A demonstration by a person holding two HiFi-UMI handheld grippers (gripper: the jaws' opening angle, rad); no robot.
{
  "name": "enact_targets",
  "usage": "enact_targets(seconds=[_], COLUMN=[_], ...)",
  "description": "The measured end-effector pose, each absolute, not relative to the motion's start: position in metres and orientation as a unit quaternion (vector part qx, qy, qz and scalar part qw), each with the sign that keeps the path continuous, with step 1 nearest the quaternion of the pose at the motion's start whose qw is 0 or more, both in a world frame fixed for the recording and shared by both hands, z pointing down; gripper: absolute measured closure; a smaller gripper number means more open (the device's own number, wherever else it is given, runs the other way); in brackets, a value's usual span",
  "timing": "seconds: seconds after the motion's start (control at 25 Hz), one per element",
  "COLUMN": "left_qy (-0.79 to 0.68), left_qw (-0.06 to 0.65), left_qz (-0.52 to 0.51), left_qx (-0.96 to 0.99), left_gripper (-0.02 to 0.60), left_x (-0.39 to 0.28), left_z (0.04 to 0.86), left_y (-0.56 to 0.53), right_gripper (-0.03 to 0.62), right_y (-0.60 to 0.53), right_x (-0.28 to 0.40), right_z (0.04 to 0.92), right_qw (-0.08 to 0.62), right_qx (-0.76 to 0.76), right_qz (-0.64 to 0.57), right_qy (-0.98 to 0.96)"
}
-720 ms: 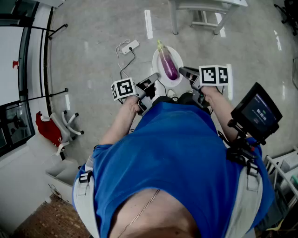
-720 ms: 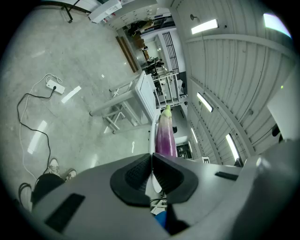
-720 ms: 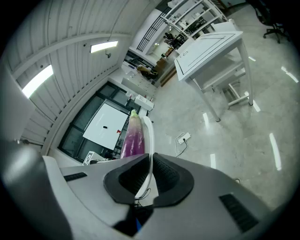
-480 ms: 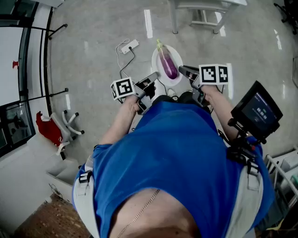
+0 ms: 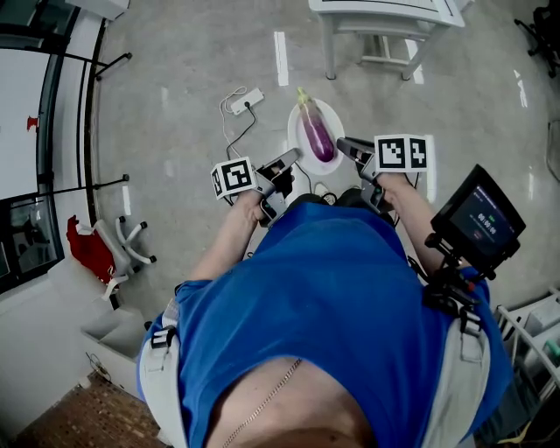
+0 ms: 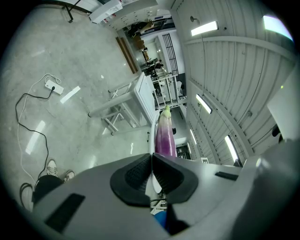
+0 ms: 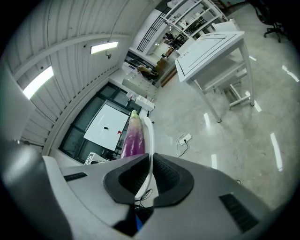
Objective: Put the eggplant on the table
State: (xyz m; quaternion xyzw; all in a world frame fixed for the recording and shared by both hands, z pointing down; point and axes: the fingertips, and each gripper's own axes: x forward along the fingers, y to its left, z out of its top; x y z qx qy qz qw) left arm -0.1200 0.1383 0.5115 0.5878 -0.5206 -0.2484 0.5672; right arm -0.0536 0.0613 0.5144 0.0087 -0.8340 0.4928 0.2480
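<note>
The left gripper (image 5: 289, 160) and right gripper (image 5: 344, 144) each pinch tight on opposite edges of the round white plate (image 5: 294, 131), probably to keep it level so the long purple eggplant (image 5: 317, 136), lying between them, cannot roll off short of the white metal table (image 5: 385, 9) well ahead.
</note>
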Motion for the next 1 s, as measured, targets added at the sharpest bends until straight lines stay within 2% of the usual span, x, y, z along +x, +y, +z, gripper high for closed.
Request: enact_targets(seconds=[1.0], left_qy=[-0.505], left_qw=[0.583], left_qz=[-0.230], left_qx=[0.593], left_gripper=[0.560], left_x=[-0.122], left_z=[0.510], left_y=[0.130], right_gripper=[0.566], right_y=[0.056], right_x=[-0.051], right_z=[0.517], right_qw=[0.239], right_qx=[0.028], right_qz=[0.515], right_qy=[-0.823])
